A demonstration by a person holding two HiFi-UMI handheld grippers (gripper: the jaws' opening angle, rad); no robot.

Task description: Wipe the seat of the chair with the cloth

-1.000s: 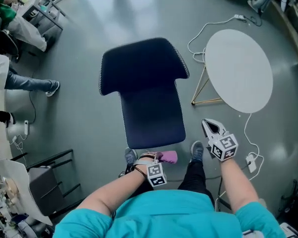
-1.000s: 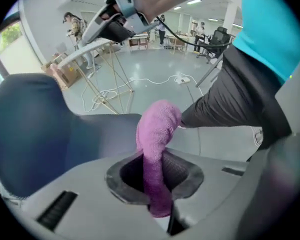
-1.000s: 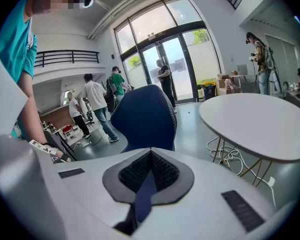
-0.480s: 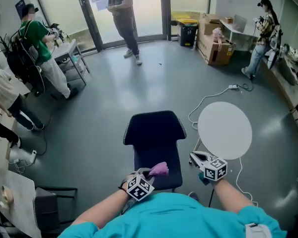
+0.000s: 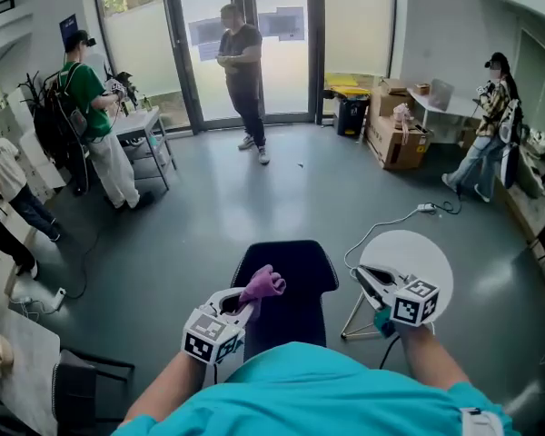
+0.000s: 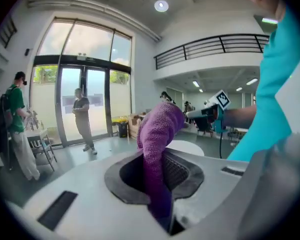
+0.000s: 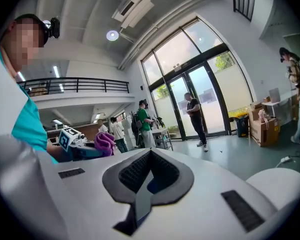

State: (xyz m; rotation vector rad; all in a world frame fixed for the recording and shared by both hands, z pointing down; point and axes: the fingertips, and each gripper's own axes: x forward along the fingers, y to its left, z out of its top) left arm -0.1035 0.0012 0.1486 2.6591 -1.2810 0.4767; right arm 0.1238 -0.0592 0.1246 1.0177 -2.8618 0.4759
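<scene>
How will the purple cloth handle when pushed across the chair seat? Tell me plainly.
Probably floppy: the purple cloth bunches and curls over above the left gripper pinching it. Likely light, since one pinch carries it. Its fuzzy pile should drag on the chair, not slide.

**Head view.** Daylight enters through the glass doors [image 5: 200, 71] at 12 o'clock and lays a pale sheen on the grey floor [image 5: 282, 189] before them. The room is bright and evenly lit, with faint, soft shadows. Vertical lines lean toward the frame edges.

**Gripper views.** Both are fisheye: straight lines bow, and a dark vignette rings each frame.

**Left gripper view.** A round ceiling lamp [image 6: 161, 5] glares at 12 o'clock, and the doors are washed out at 10 o'clock. The cloth [image 6: 157, 134] is sharp at its top, soft and shaded at its foot.

**Right gripper view.** A lamp [image 7: 113, 35] glows at 11 o'clock. The nearest foreground, at 6 o'clock, is out of focus.
</scene>
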